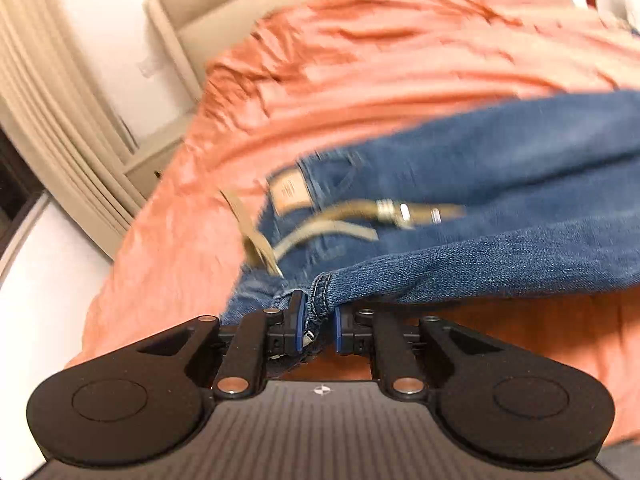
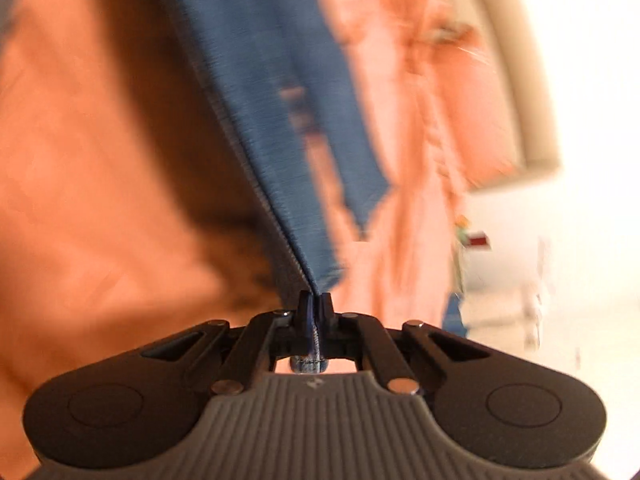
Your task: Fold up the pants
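Observation:
Blue denim pants [image 1: 460,184] lie across an orange bedspread [image 1: 320,80], with a tan leather patch and a khaki belt with metal rings at the waist. My left gripper [image 1: 318,322] is shut on a stitched hem of the pants, the bunched cloth filling the narrow gap between its blue pads. In the right wrist view, the pants [image 2: 264,100] stretch away as a taut blue strip. My right gripper [image 2: 316,306] is shut on their hem, whose stitched edge pokes out behind the fingers.
The orange bedspread [image 2: 88,160] covers the bed under both grippers. A beige headboard [image 1: 224,12] and pleated curtain [image 1: 56,120] stand at the left of the left wrist view. White floor and blurred small furniture [image 2: 500,272] show at the right of the right wrist view.

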The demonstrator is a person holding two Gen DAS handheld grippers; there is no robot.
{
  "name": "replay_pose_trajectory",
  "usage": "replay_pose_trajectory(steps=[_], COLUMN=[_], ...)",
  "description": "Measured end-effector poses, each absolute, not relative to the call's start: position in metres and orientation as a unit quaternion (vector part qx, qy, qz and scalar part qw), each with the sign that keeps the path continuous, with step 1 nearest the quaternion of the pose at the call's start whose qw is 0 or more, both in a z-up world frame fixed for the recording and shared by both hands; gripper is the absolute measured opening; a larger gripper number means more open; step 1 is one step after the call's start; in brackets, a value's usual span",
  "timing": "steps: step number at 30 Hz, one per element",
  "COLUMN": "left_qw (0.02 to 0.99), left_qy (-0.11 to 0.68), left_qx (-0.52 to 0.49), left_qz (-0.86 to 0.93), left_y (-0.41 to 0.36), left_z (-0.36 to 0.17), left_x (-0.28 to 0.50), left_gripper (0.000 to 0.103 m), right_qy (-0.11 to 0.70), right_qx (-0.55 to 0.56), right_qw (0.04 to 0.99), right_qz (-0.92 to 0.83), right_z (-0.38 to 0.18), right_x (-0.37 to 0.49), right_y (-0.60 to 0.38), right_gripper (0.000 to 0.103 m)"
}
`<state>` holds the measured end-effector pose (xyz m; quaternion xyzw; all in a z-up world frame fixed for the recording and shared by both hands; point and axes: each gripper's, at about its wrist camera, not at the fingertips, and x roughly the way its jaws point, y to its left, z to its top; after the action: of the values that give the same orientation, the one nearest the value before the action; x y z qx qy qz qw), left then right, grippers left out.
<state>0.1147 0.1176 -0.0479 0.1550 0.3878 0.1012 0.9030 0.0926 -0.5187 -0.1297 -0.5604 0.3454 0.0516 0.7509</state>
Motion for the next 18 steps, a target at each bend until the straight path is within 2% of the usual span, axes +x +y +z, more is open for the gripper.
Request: replay_pose_trajectory(steps=[10,18], left_qw=[0.924,0.904], left_qy=[0.339,0.378], left_qx=[0.134,0.161], left_qz=[0.113,0.117], left_y=[0.121,0.117], left_z=[0.026,0.006], left_x=[0.168,0.273], left_gripper=[0.015,0.016], right_qy=[0.287,0.361], right_qx=[-0.486,-0.467], right_qw=[0.823,0.803], right_qz=[-0.060,-0.080], right_z=[-0.038,-0.069], right_x=[0.164,0.278], right_y=[-0.507,-0.495], right_gripper=[0.000,0.000])
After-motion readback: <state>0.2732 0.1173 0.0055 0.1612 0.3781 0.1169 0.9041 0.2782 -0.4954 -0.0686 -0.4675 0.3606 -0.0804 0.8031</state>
